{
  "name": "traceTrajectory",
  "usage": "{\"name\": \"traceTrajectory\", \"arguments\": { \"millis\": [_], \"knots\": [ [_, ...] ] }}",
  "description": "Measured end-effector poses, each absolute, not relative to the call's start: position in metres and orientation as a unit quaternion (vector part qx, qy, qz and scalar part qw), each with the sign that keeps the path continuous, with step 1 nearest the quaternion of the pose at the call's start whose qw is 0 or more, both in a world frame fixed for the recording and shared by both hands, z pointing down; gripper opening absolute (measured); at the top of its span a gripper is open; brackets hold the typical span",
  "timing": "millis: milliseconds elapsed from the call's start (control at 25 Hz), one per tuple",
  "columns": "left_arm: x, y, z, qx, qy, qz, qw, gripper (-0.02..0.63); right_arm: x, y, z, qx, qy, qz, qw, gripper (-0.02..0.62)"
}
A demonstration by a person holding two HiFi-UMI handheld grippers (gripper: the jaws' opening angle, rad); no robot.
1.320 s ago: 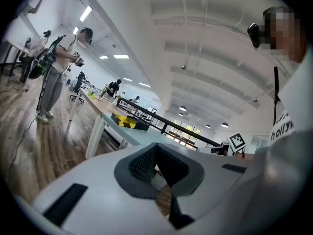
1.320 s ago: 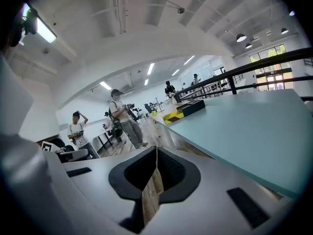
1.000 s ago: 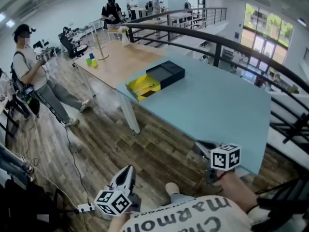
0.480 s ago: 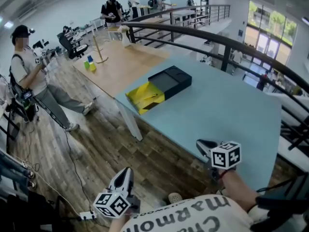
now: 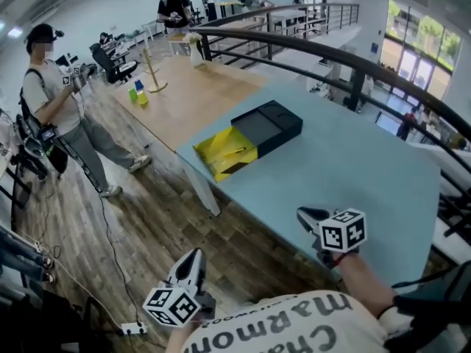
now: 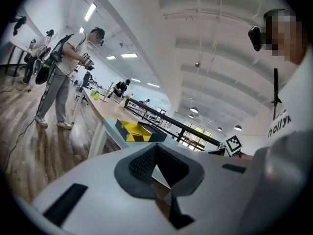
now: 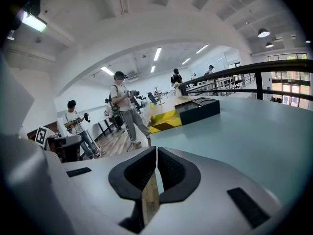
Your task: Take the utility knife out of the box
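Note:
A box lies on the light blue table [image 5: 353,168], a black sleeve [image 5: 268,126] with a yellow drawer [image 5: 223,154] slid out toward the table's left edge. A thin dark mark shows in the drawer, too small to tell as the knife. The box also shows far ahead in the left gripper view [image 6: 135,130] and the right gripper view [image 7: 188,112]. My left gripper [image 5: 195,257] [image 6: 155,146] is shut and empty, low over the wooden floor, short of the table. My right gripper [image 5: 302,214] [image 7: 156,149] is shut and empty over the table's near edge.
A wooden table [image 5: 191,87] adjoins the blue one on the far side, with small green and yellow items [image 5: 138,95]. A person [image 5: 59,109] stands on the floor at left. A dark railing [image 5: 353,59] runs behind the tables. A cable [image 5: 110,234] trails on the floor.
Both grippers and the head have moved toward the blue table, so the box looks nearer and larger. The right gripper now reaches over the table's near edge. Both stay shut.

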State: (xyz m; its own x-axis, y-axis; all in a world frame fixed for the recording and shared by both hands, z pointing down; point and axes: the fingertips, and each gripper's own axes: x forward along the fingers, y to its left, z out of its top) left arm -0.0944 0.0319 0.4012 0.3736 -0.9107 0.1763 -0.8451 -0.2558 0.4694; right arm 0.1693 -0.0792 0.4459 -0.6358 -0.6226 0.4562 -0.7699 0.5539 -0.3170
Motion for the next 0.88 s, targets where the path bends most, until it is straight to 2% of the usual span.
{"name": "traceTrajectory", "arguments": {
  "millis": [880],
  "knots": [
    [-0.098, -0.002, 0.413, 0.792, -0.547, -0.054, 0.266, 0.002, 0.133, -0.107, 0.479, 0.379, -0.867, 0.283, 0.157, 0.037]
  ]
}}
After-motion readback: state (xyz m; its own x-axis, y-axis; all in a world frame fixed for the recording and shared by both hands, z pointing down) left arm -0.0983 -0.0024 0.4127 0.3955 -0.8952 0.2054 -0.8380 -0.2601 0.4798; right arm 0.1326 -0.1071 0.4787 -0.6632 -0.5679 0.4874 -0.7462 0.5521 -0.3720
